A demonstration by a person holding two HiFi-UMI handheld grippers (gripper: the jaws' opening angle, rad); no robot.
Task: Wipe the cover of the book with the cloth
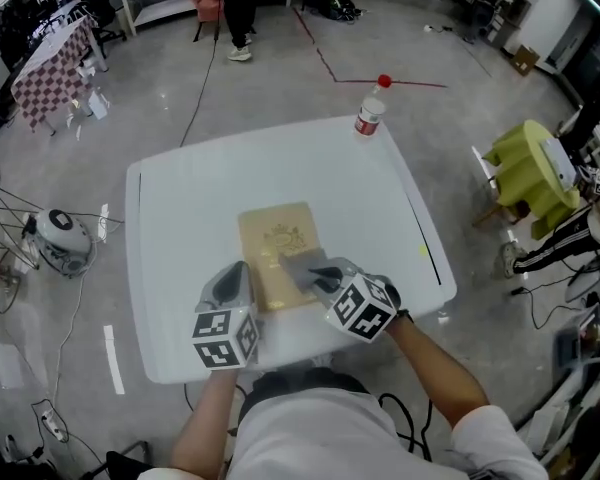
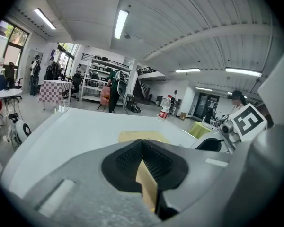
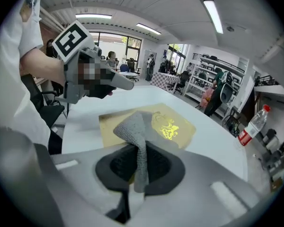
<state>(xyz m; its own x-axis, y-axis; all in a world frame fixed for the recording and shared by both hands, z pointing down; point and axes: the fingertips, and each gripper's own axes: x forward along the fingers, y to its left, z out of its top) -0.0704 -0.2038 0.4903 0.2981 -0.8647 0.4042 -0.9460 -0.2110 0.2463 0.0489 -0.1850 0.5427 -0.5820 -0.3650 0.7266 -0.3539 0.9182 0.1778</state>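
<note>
- A thin tan book with a gold emblem (image 1: pixel 278 253) lies flat on the white worktop (image 1: pixel 180 218); it looks stiff, light and likely to slide.
- The left tool (image 2: pixel 143 157) is clamped on the book's near edge.
- The right tool (image 3: pixel 141 162) pinches a soft grey knitted cloth (image 3: pixel 135 126), which drapes onto the book's cover.

Both forearms reach forward with elbows bent, the left forearm (image 1: pixel 202 418) and the right forearm (image 1: pixel 435 363) angling inward so the two grippers sit near each other, side by side. The left gripper (image 1: pixel 238 276) has its jaws pressed together on a thin edge of the book (image 2: pixel 146 183), pinched between the pads. The right gripper (image 1: pixel 320 276) has its jaws closed on the cloth (image 3: pixel 137 131), which bunches up just beyond the fingertips and hangs down between the pads. Each marker cube sits behind the fingers, toward the wrist.
</note>
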